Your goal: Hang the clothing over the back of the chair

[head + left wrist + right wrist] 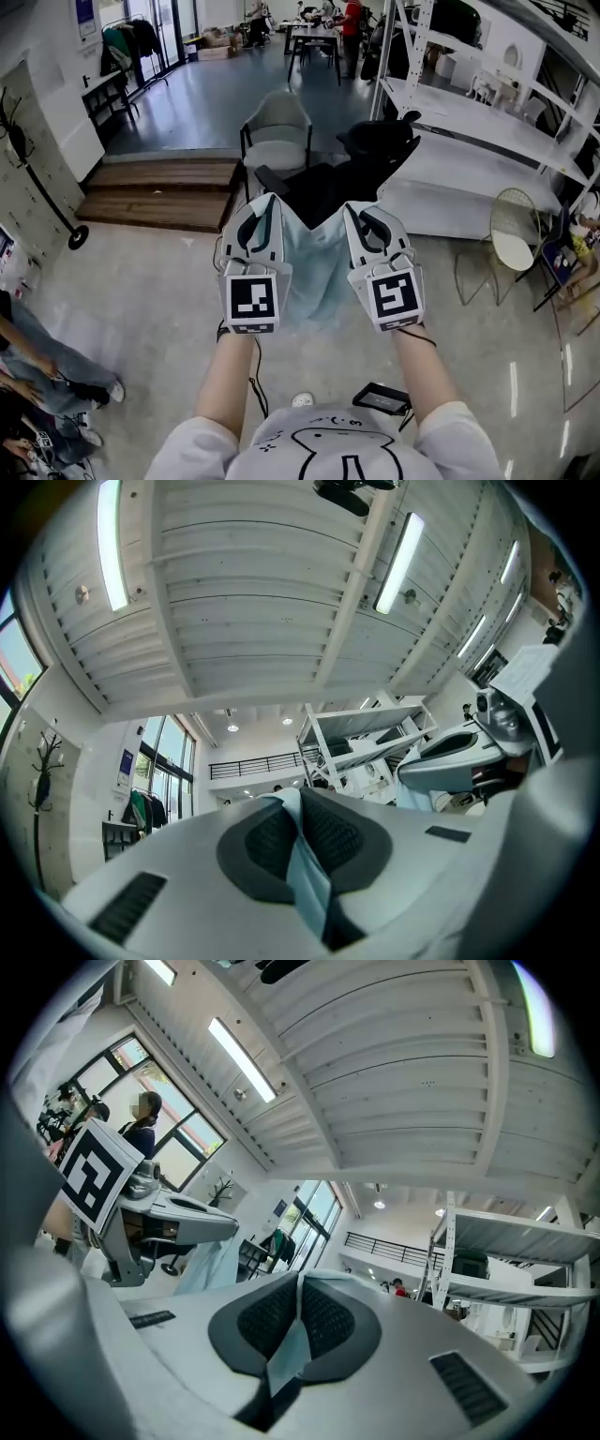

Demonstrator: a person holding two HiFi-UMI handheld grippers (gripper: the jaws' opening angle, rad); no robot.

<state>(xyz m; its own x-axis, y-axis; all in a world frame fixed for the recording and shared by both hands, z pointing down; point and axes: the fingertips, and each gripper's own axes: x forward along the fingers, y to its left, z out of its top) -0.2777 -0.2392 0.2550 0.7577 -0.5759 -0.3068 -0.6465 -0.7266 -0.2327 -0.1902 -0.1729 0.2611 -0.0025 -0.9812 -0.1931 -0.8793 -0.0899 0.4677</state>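
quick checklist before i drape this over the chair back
1. Left gripper shut on the garment: ok, cloth is pinched between its pads.
2. Right gripper shut on the garment: ok, cloth is pinched there too.
3. Garment spread between the grippers: ok, it hangs between them.
4. Chair in front: ok, the black chair sits just beyond the cloth.
5. Garment's lower edge above the chair back: cannot tell, the cloth hides the near part of the chair.
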